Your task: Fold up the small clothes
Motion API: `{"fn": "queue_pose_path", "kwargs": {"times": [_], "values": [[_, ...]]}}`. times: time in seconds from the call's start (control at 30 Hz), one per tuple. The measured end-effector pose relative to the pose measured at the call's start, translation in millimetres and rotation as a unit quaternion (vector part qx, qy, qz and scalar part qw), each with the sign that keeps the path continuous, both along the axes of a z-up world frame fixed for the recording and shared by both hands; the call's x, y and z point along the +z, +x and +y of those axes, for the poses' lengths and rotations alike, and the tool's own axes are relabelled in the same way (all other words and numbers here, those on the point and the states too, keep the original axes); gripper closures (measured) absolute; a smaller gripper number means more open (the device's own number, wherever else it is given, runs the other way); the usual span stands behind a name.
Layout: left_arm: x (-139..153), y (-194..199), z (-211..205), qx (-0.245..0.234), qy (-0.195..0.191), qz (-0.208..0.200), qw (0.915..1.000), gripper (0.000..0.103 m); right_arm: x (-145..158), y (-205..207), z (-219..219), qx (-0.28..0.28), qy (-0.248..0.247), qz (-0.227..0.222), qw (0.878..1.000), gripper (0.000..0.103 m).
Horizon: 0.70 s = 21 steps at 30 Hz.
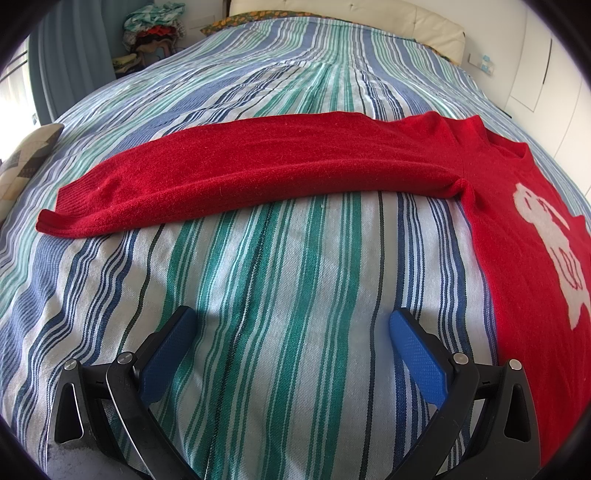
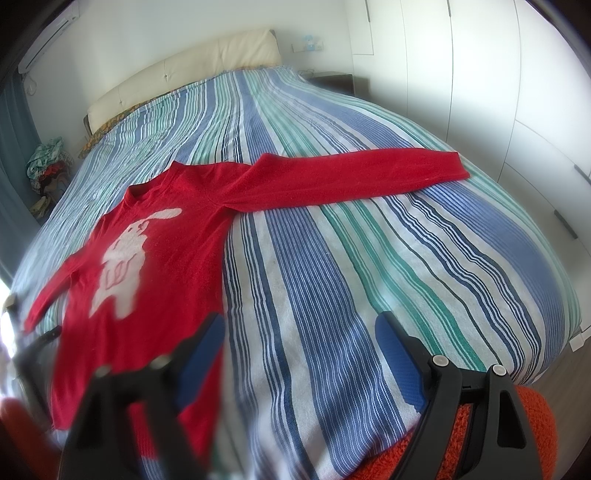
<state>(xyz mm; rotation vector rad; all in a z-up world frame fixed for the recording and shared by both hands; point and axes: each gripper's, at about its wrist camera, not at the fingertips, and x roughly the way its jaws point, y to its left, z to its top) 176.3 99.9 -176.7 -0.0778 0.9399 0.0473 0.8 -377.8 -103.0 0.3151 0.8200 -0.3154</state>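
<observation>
A red knit sweater (image 1: pixel 258 170) with a white rabbit figure (image 2: pixel 125 254) on its chest lies flat on the striped bedspread (image 1: pixel 277 280), both sleeves stretched out sideways. My left gripper (image 1: pixel 293 325) hovers open above bare bedspread, short of the left sleeve, the sweater's body off to its right. My right gripper (image 2: pixel 299 328) is open too, over the bedspread just right of the sweater's body (image 2: pixel 177 221); its left finger (image 2: pixel 201 354) overlaps the hem area in the view. The right sleeve (image 2: pixel 351 173) reaches toward the far right. Nothing sits between either pair of pads.
A cream headboard (image 2: pixel 184 70) stands at the far end of the bed. A pile of clothes (image 1: pixel 153 33) sits beside the bed at the far left. White wardrobe doors (image 2: pixel 480 74) line the right side. An orange knit fabric (image 2: pixel 535 424) shows behind my right gripper. A patterned cushion (image 1: pixel 26 162) lies at the left edge.
</observation>
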Motion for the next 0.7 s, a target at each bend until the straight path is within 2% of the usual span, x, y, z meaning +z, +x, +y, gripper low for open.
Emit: {"fn": "queue_pose_path", "kwargs": {"times": [0.7], "values": [[0.0,-0.1,0.2,0.000,0.000,0.000,1.0000,0.000,-6.5,-1.2,1.6,0.001,0.001,0.004,1.000,0.020]]}}
